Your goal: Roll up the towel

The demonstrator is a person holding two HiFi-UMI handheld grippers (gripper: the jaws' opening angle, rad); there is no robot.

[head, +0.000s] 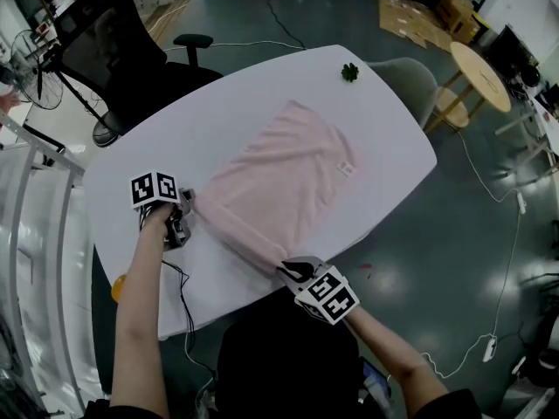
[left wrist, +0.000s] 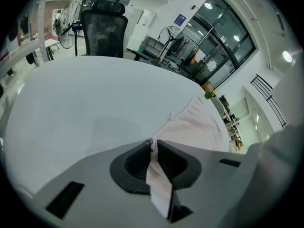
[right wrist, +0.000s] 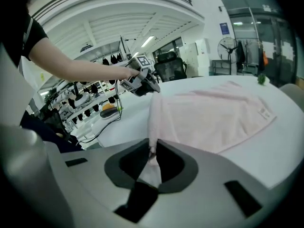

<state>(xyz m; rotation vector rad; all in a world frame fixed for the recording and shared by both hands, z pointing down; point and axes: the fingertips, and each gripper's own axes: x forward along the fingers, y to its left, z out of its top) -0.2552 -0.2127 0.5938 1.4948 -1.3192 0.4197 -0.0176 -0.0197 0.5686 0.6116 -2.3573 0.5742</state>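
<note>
Left tongs [head: 183, 213] and right tongs [head: 290, 271]: each clenched on a near corner of the towel [head: 288, 177]. It stretches toward 1 o'clock across the worktop [head: 253, 85], and the held edge spans both.

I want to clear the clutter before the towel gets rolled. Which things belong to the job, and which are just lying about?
Job: towel, left tool and right tool, each shut on a near corner of it, white table under it.
Lying about: green thing at the table's far edge, office chair, round wooden table, fan.
</note>
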